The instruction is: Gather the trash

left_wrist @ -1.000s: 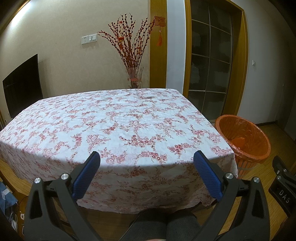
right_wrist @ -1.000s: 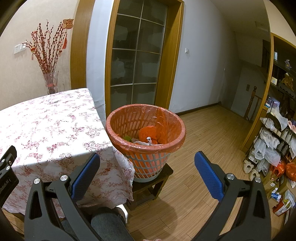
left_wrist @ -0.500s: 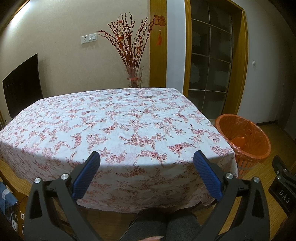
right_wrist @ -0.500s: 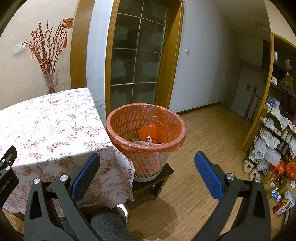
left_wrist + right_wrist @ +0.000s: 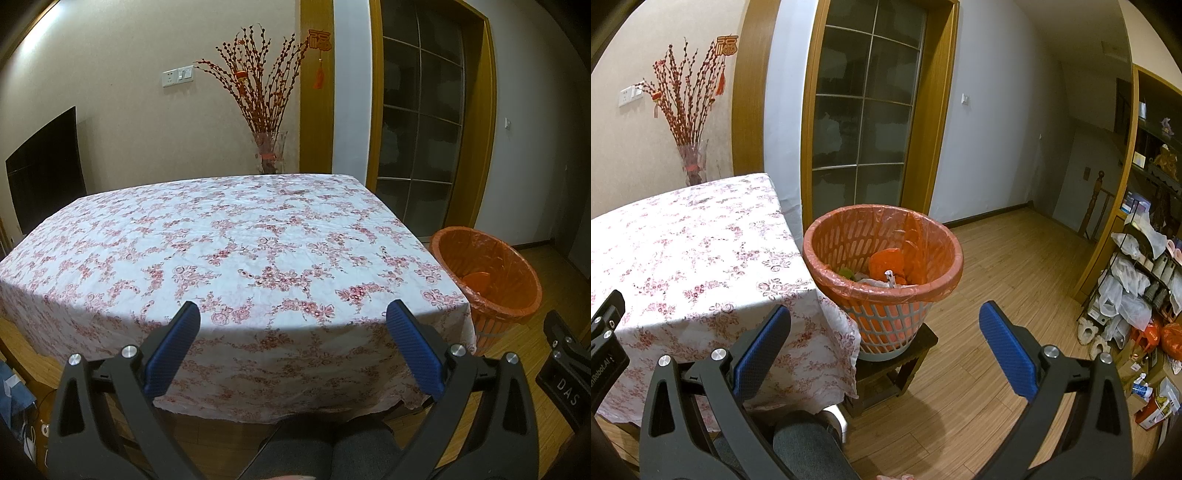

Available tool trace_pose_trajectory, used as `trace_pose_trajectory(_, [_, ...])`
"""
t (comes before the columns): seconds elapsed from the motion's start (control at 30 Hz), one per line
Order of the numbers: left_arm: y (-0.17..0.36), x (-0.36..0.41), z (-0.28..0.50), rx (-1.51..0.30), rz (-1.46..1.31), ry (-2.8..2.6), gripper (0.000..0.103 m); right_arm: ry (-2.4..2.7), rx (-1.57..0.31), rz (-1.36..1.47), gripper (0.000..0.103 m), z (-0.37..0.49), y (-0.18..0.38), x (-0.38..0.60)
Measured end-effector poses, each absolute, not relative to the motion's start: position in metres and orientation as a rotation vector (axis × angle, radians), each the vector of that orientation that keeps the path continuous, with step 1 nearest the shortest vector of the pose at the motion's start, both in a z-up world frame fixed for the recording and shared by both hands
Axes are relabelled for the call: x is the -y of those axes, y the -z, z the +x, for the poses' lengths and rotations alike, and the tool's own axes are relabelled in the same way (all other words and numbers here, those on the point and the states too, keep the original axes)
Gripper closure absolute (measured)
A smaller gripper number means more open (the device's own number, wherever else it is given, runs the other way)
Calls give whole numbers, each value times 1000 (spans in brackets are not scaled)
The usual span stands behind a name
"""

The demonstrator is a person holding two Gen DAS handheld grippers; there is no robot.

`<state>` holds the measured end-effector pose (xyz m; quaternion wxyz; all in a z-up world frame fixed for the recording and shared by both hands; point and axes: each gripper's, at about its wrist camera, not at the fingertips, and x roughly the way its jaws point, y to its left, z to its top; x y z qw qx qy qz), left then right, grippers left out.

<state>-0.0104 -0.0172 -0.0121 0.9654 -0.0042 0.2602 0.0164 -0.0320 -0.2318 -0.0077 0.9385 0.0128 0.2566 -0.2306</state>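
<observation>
A grey lattice waste basket (image 5: 886, 325) lined with an orange bag stands on a low dark stool (image 5: 886, 373) right of the table. It holds an orange crumpled bag (image 5: 888, 264), a green scrap and white wrappers. It also shows in the left wrist view (image 5: 487, 280). My right gripper (image 5: 884, 347) is open and empty, in front of and below the basket. My left gripper (image 5: 293, 347) is open and empty, at the near edge of the table with the floral cloth (image 5: 229, 251). No trash shows on the cloth.
A glass vase of red branches (image 5: 267, 147) stands behind the table's far edge. A glass door (image 5: 864, 122) is behind the basket. Cluttered shelves with bags (image 5: 1137, 280) line the right wall. A dark screen (image 5: 44, 166) hangs on the left wall. Wooden floor surrounds the stool.
</observation>
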Motion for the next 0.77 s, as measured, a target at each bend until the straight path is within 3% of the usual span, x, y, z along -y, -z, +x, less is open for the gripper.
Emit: trace_pose_trajectory(0.77, [10,14,-4,-533,-2,-26,4,469,-526,26,3,-31,6,234])
